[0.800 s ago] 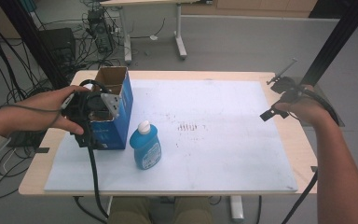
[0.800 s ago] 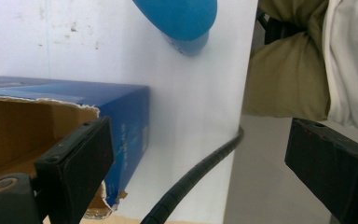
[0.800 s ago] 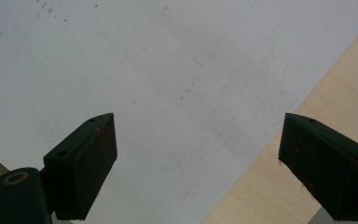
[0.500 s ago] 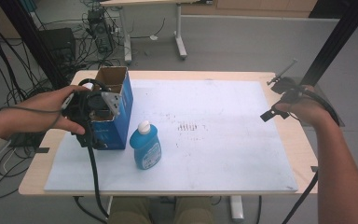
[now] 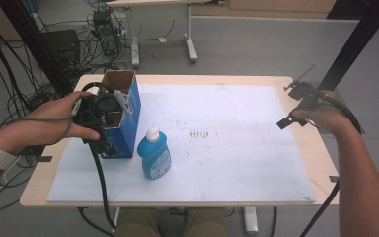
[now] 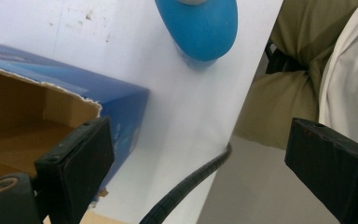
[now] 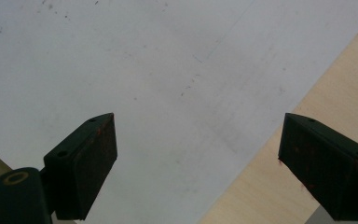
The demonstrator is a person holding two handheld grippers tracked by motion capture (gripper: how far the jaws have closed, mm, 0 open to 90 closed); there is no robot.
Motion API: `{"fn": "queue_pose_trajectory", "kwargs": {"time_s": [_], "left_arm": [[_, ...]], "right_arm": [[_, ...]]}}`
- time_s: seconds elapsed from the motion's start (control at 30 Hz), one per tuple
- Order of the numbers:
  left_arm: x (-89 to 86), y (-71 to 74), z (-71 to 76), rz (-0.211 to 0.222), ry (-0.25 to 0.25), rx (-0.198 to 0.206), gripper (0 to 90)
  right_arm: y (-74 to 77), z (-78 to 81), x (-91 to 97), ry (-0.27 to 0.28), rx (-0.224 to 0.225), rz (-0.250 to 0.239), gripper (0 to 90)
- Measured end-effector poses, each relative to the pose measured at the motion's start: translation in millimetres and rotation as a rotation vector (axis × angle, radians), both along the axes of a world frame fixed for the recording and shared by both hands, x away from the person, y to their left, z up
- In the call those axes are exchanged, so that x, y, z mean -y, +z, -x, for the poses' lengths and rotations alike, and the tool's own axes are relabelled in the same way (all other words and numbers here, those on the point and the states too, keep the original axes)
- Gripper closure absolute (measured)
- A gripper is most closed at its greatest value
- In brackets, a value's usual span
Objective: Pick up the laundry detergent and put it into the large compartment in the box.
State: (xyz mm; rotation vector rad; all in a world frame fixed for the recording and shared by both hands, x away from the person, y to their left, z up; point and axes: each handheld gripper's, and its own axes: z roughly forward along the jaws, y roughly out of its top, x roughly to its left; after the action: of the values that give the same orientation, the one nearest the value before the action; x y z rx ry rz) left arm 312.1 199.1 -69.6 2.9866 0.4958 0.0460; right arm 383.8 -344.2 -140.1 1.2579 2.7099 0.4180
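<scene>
Both sets of jaws spread: your left gripper [image 5: 109, 114] crowds the open box [image 5: 123, 101], ready to steady it, beside the blue bottle [image 5: 154, 156].

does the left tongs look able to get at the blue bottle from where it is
Probably yes: the left tongs stand open at the blue box, and the blue bottle stands just beside the box on bare white mat, nothing between them.
</scene>
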Motion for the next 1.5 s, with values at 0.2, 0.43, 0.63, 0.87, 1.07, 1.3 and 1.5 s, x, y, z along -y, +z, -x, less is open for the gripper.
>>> {"fn": "queue_pose_trajectory", "kwargs": {"time_s": [0.2,0.43,0.63,0.87,1.07,1.3,1.5], "left_arm": [[4.2,2.3,1.8,0.005,0.062,-0.009,6.6],[10.1,5.7,4.6,0.008,0.125,-0.019,6.8],[16.7,8.0,6.5,0.019,0.153,-0.027,9.1],[21.4,12.1,6.8,0.036,0.223,-0.016,7.4],[25.4,11.1,5.2,0.046,0.246,-0.024,7.1],[33.4,9.4,2.8,0.031,0.287,-0.028,7.2],[39.7,8.5,-2.1,0.017,0.316,-0.031,7.2]], "right_arm": [[-3.8,-0.5,-0.6,0.004,-0.006,-0.002,11.5],[-4.5,-0.6,-0.1,0.007,-0.005,-0.006,11.6],[-5.0,0.1,2.7,0.002,-0.004,-0.006,11.5],[-7.7,0.6,3.8,0.004,-0.006,-0.011,11.5],[-8.9,1.3,4.0,0.008,-0.004,-0.015,11.5],[-11.0,0.9,4.3,0.011,-0.005,-0.015,11.5],[-12.4,-0.2,4.2,0.014,-0.003,-0.018,11.6]]}}
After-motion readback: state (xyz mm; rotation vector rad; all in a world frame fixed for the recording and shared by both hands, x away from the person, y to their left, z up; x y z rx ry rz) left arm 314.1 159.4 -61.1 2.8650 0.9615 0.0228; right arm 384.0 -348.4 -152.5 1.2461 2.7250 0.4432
